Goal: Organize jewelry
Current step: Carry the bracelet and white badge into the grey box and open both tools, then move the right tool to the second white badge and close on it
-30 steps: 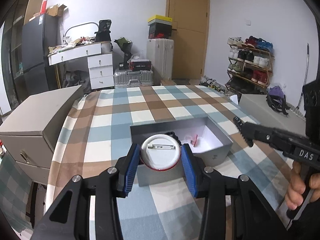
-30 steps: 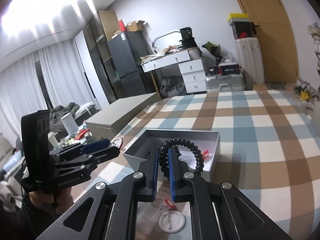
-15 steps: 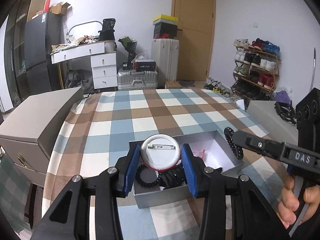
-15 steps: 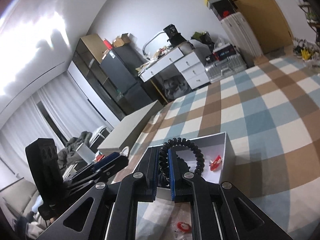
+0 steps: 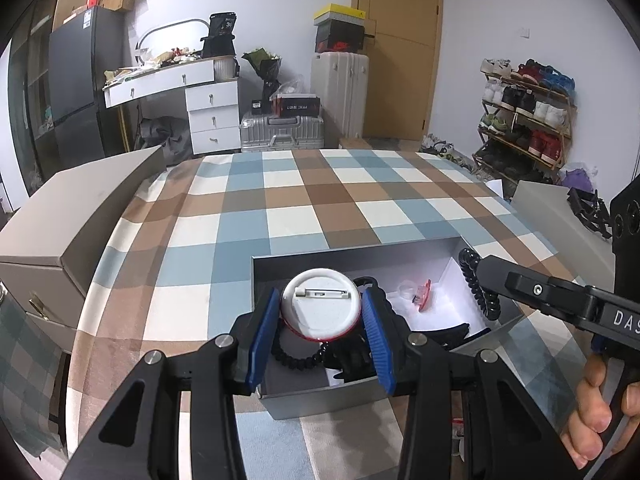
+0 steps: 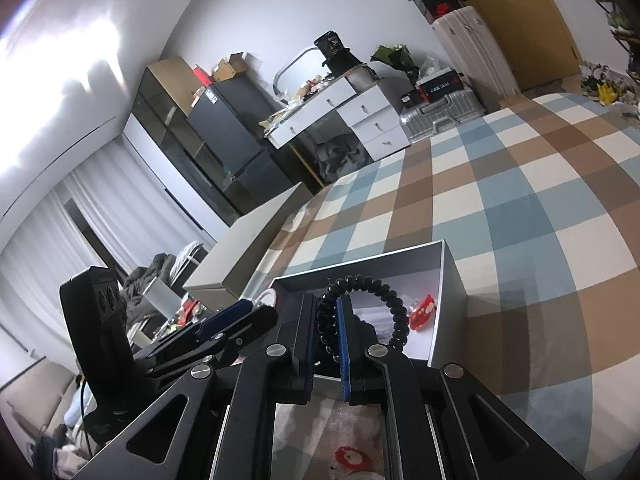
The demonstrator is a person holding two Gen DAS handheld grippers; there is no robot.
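Note:
My left gripper point(image 5: 320, 300) is shut on a round pin badge point(image 5: 320, 312), white back and clasp facing me, held just above the near part of an open grey box point(image 5: 360, 250). Inside the box lie a black coil band point(image 5: 296, 360), a black clip point(image 5: 452, 332) and a small red piece point(image 5: 424, 300). My right gripper point(image 6: 328, 320) is shut on a black spiral hair tie point(image 6: 372, 284), whose loop hangs over the box point(image 6: 450, 280). In the left wrist view the right gripper point(image 5: 486, 268) reaches in over the box's right wall.
A checked cloth point(image 5: 300, 200) covers the table. A large beige box point(image 5: 80, 208) stands at its left edge and a grey one point(image 5: 560, 216) at the right. A small red and white piece point(image 6: 348, 456) lies on the cloth in front of the box. A hand point(image 5: 592, 420) grips the right handle.
Both grippers have come forward and down over the box, so its inside now shows. The right gripper has rolled and brought the hair tie over the box's right wall.

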